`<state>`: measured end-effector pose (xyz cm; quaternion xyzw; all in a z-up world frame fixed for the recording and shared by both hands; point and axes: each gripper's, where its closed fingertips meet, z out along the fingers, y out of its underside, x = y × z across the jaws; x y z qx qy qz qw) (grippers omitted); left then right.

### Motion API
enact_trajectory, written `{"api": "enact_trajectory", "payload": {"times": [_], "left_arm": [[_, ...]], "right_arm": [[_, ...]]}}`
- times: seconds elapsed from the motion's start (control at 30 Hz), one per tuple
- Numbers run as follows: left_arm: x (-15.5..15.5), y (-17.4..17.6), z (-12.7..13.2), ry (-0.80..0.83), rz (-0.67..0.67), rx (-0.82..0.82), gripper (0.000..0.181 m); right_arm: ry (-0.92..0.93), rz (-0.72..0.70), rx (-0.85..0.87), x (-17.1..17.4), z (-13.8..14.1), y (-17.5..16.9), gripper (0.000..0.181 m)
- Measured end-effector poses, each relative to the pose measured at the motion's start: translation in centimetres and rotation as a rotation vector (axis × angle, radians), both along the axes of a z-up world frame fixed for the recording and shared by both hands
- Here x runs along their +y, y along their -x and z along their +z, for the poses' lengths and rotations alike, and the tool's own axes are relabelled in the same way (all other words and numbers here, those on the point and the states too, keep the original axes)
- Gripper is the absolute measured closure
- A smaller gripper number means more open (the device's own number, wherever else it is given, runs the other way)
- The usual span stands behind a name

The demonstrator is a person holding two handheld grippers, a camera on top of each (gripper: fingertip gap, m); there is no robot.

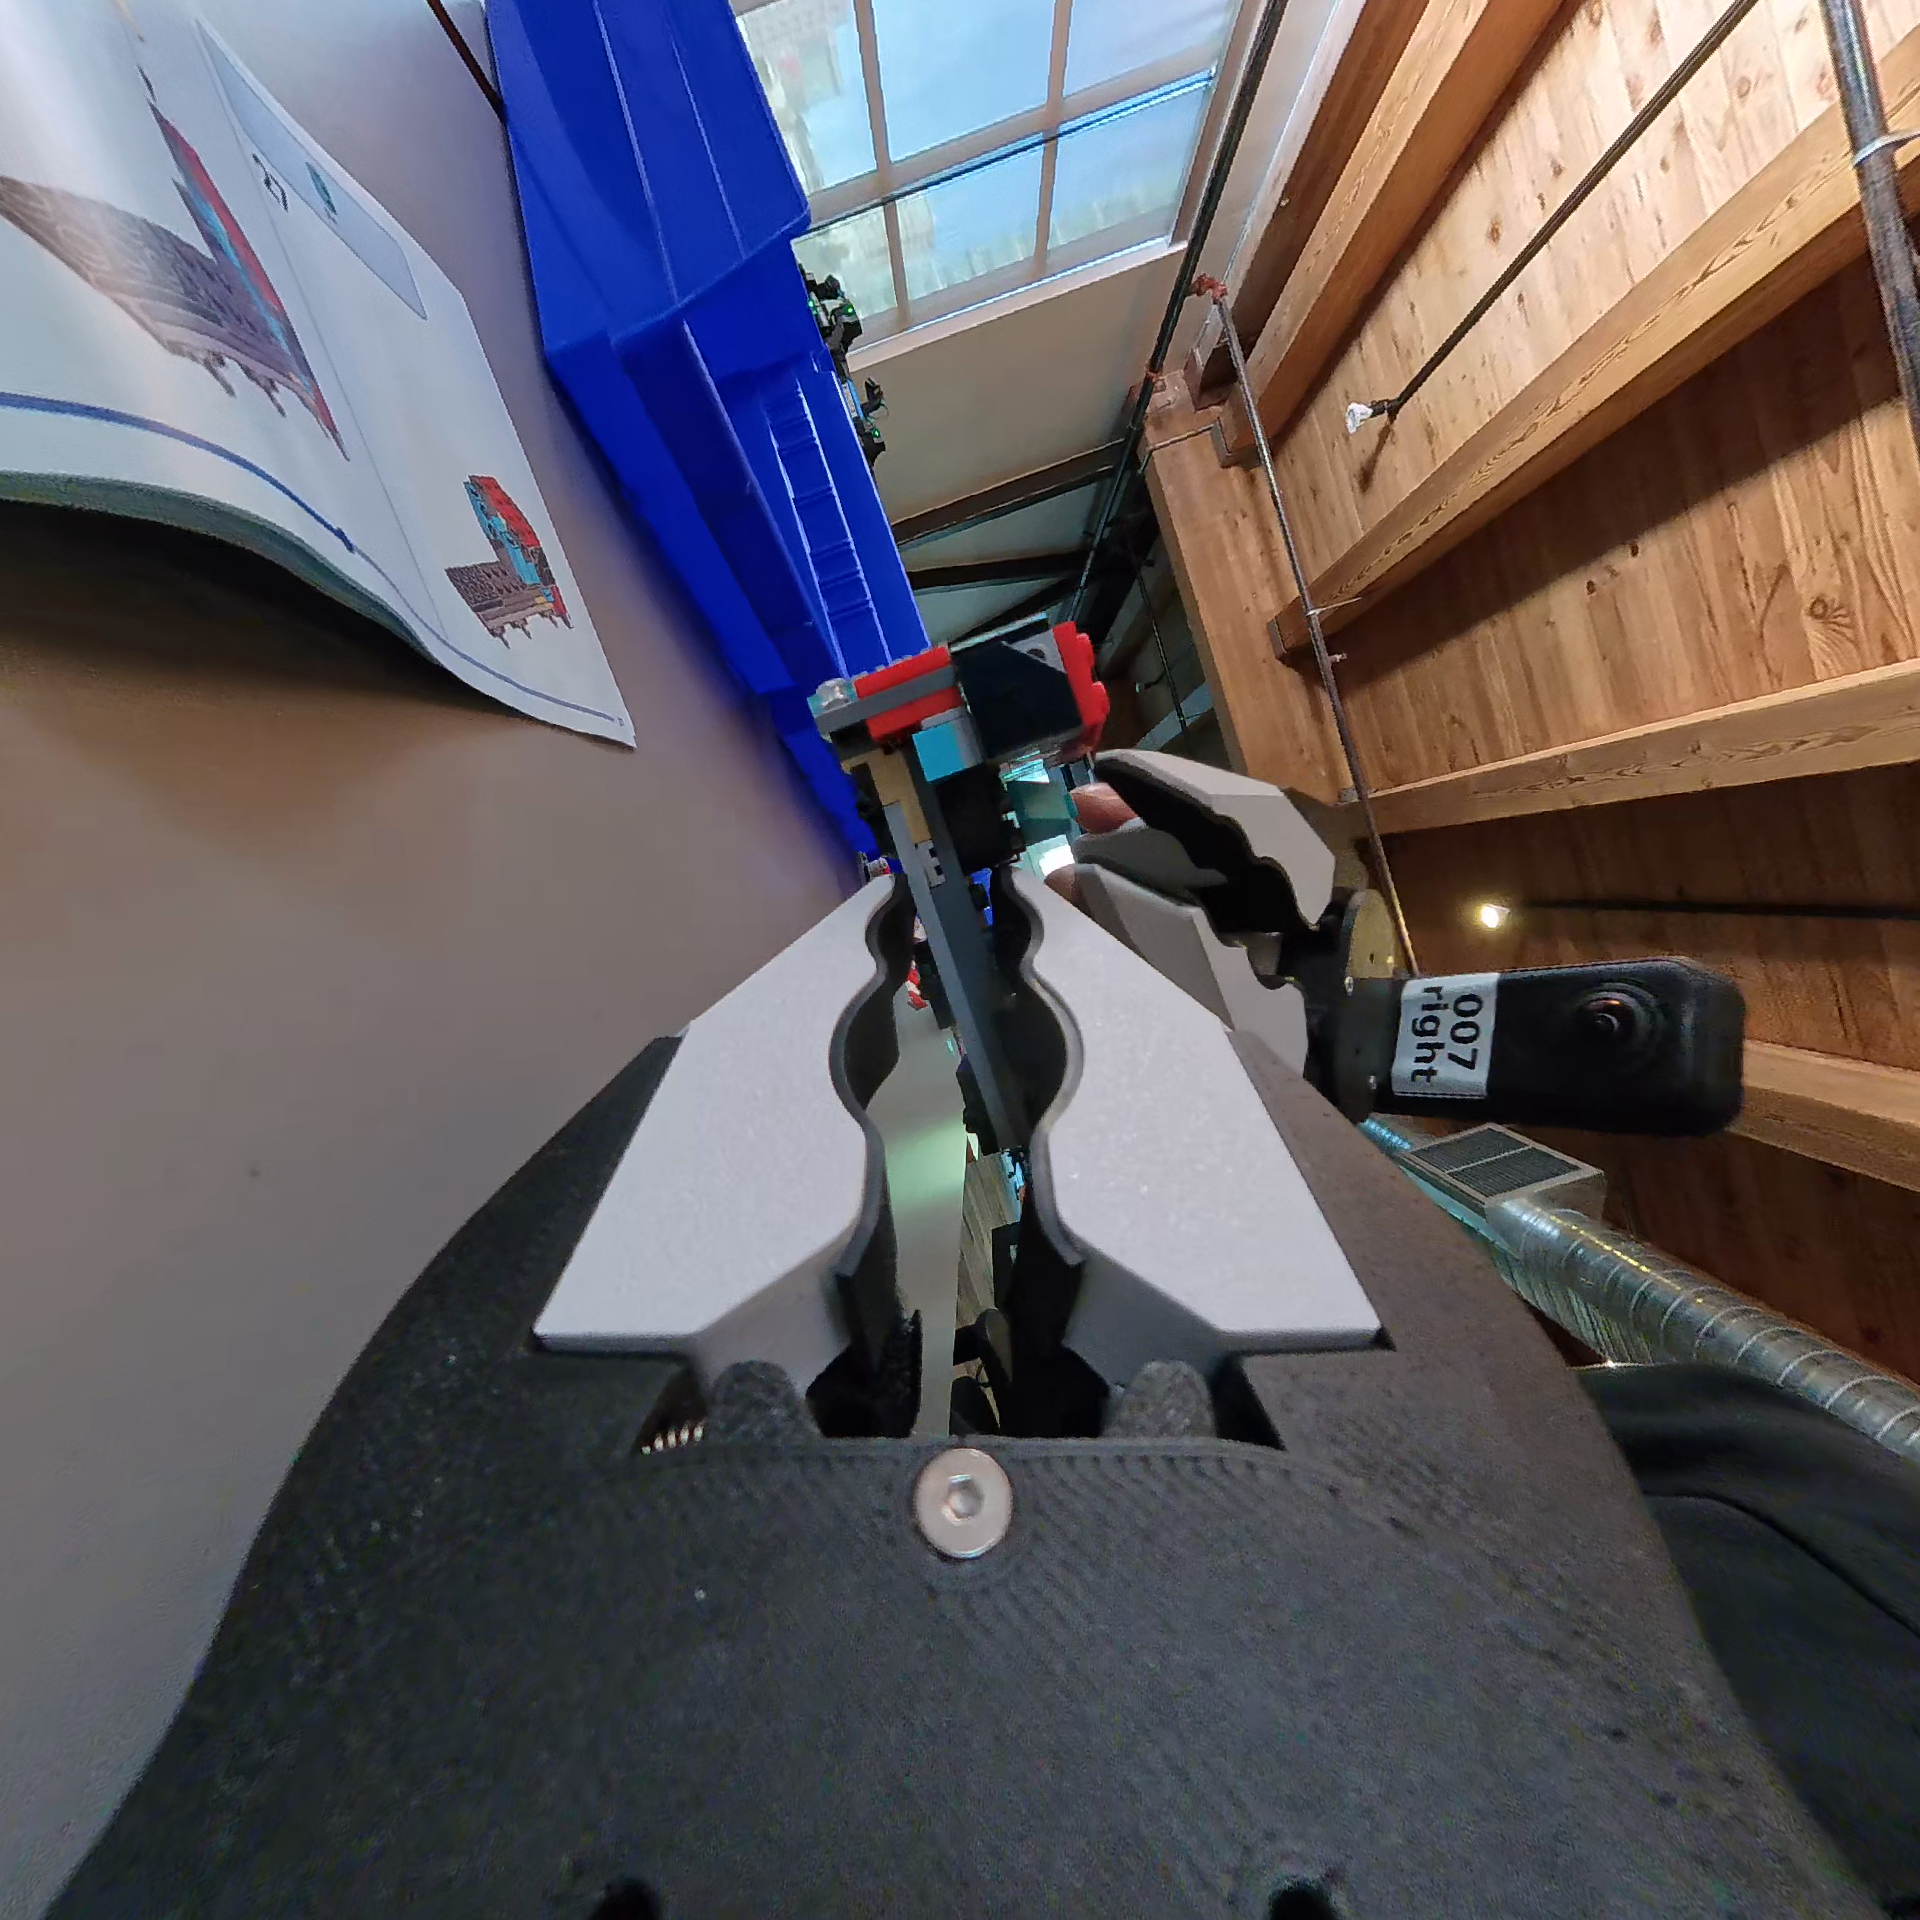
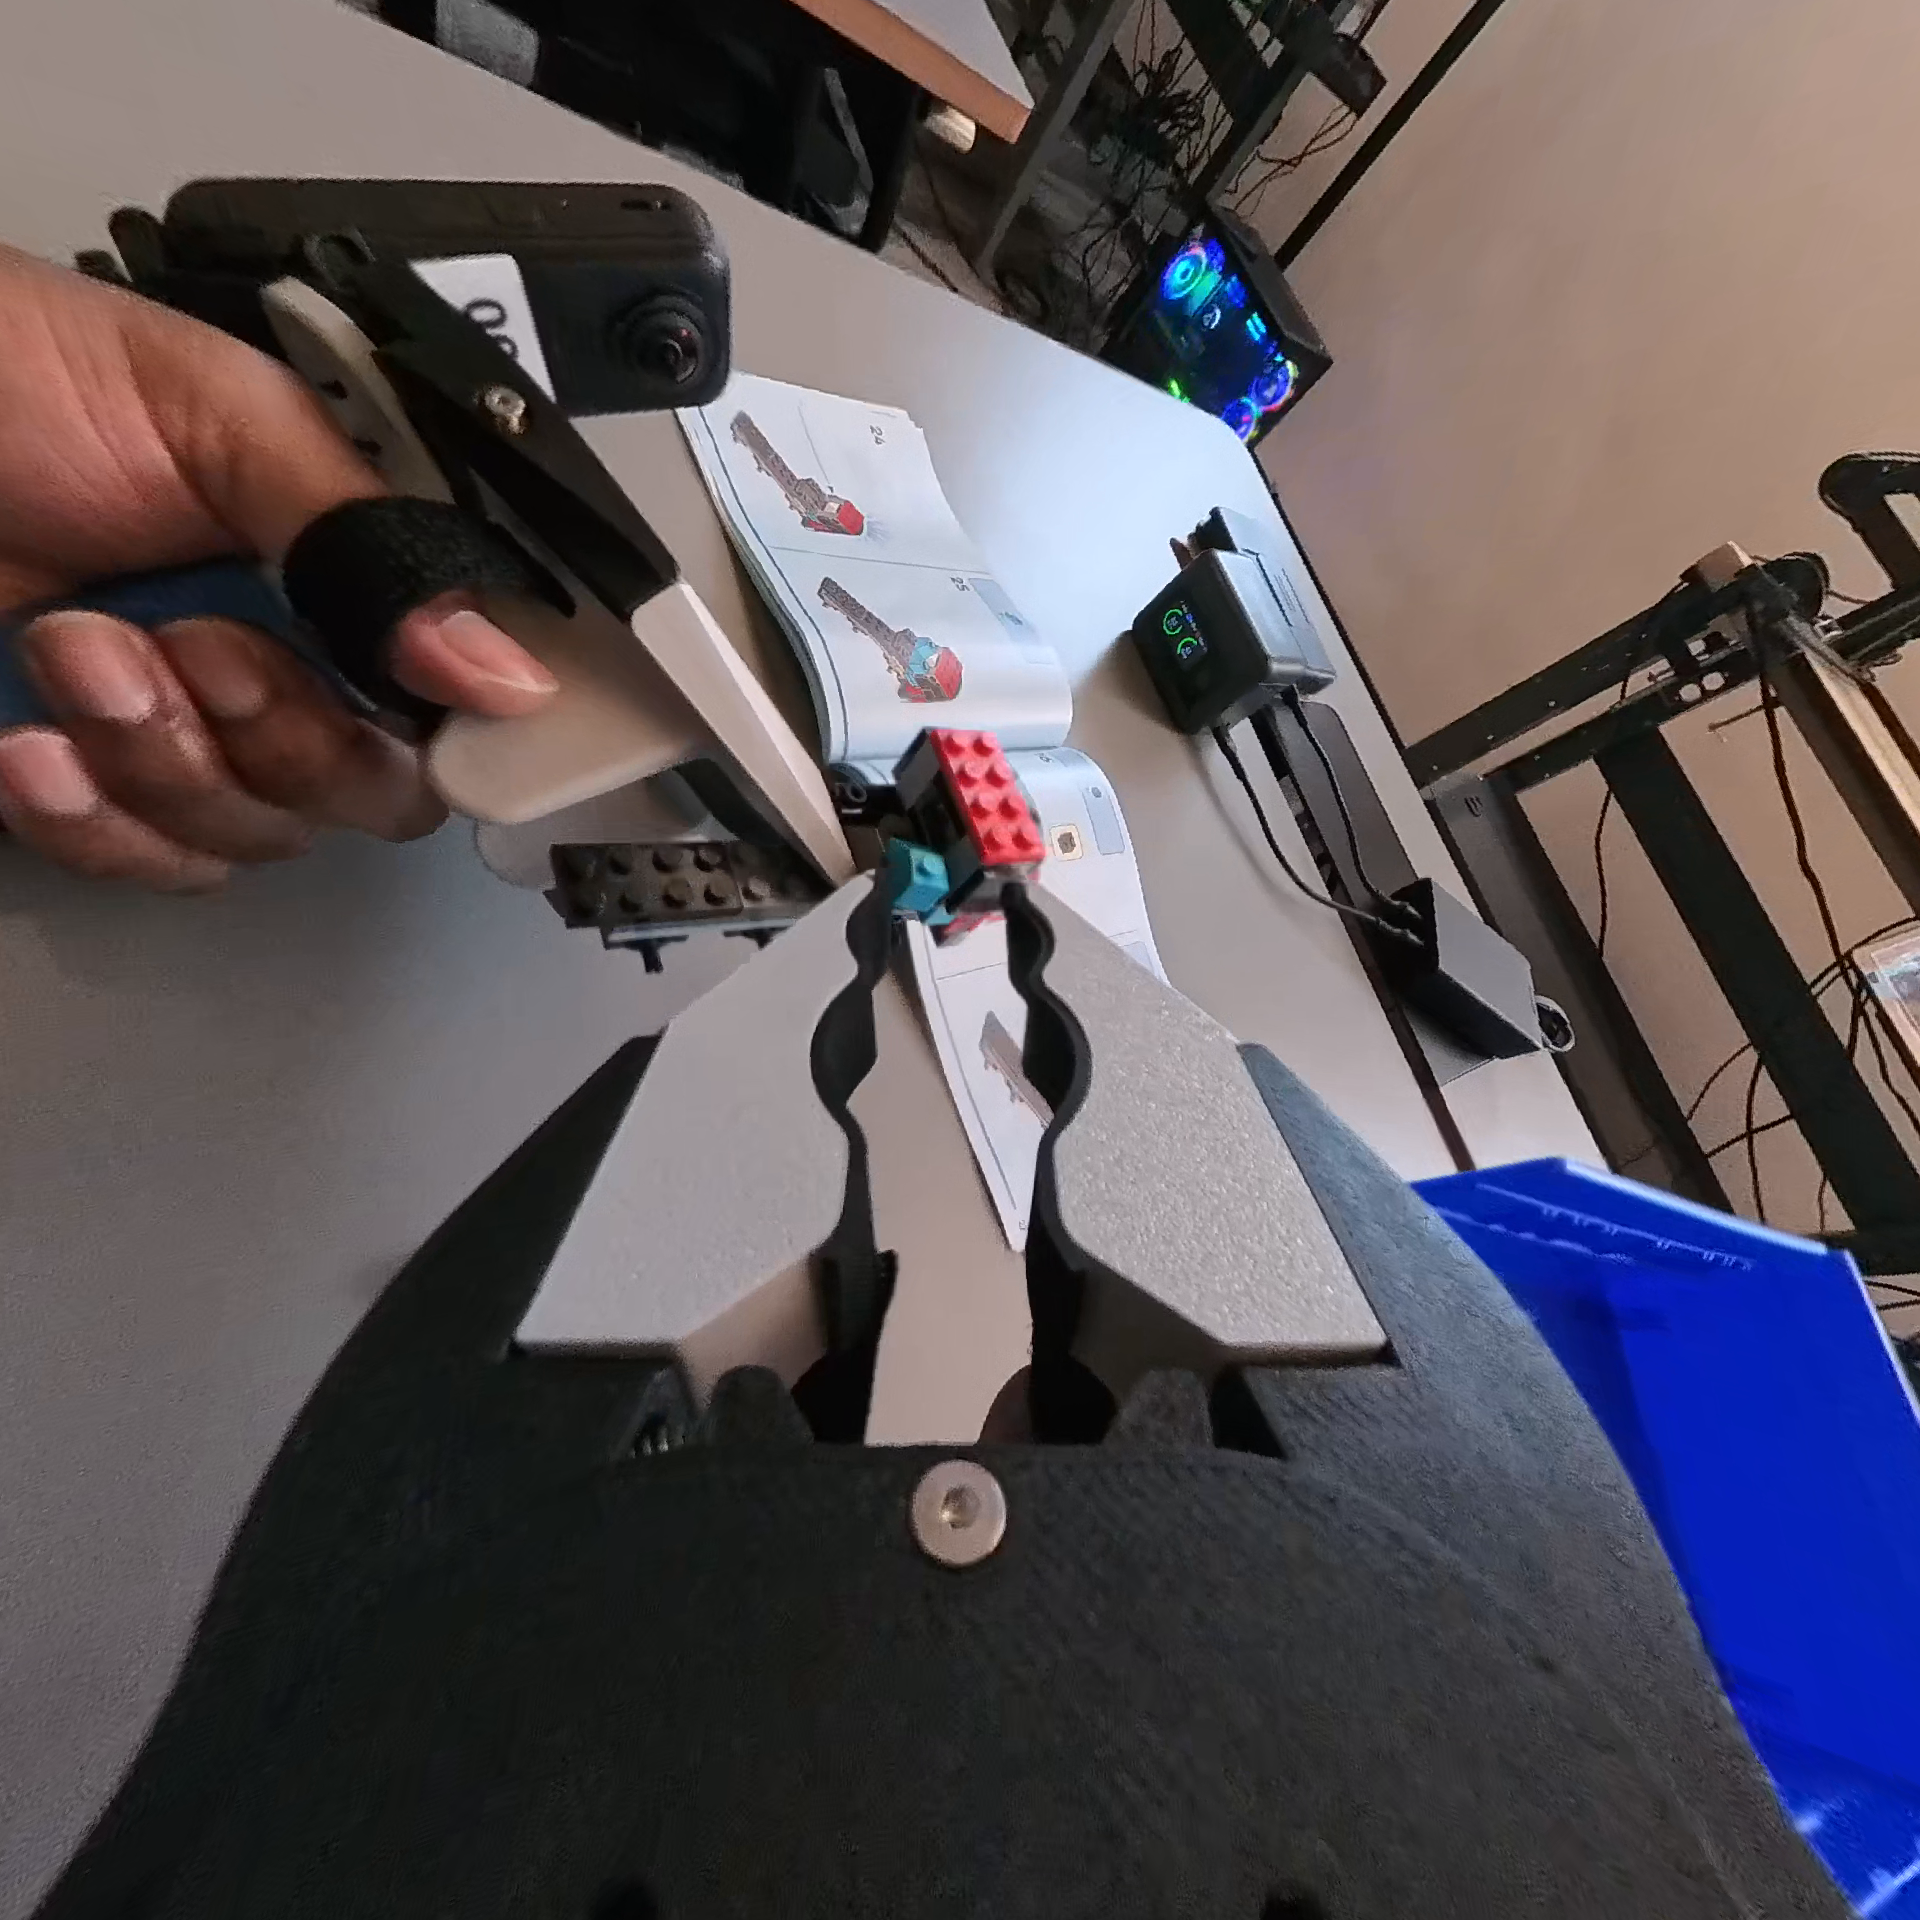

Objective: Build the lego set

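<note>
Lab/workshop | lit computer tower (image 2: 1216, 332) (glowing fans), cabled metal racks (image 2: 1704, 727)

We note rough, matt black printed plastic on the left gripper (image 1: 951, 894) body, with smooth matt grey fingers (image 1: 748, 1143) and a bright metal screw (image 1: 962, 1502). The lego model (image 2: 961, 821) is glossy plastic, the instruction booklet (image 2: 883, 582) smooth paper. The blue bin (image 1: 665, 260) is glossy plastic, and the ceiling planks (image 1: 1558, 468) are knotty bare wood.

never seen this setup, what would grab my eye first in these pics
The lego model, red, black and teal, is held up in the air, pinched by its long grey base in the left gripper. The right gripper closes in on its red end. Behind lie the open instruction booklet on the grey table and a bright blue bin.
</note>
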<state>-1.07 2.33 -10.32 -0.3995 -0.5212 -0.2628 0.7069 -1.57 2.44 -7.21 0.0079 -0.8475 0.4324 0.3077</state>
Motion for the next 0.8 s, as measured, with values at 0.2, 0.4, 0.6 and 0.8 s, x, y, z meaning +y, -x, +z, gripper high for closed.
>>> {"api": "enact_trajectory", "payload": {"times": [0.2, 0.4, 0.6, 0.8], "left_arm": [[0.7, -0.3, 0.3, -0.069, -0.019, -0.019, 0.166], [0.8, -0.1, 0.1, -0.063, -0.005, -0.031, 0.166], [0.7, 0.2, 0.0, -0.060, 0.006, -0.033, 0.167], [1.2, 0.3, -0.3, -0.024, 0.002, -0.034, 0.167]], "right_arm": [[0.277, 0.050, -0.152, 1.0, 0.2, 0.0, 0.146], [0.585, 0.228, -0.416, 1.4, 0.2, 0.9, 0.136], [0.649, 0.309, -0.526, 1.5, -0.3, 1.6, 0.132], [0.625, 0.269, -0.513, 2.0, -0.7, 1.9, 0.132]]}}
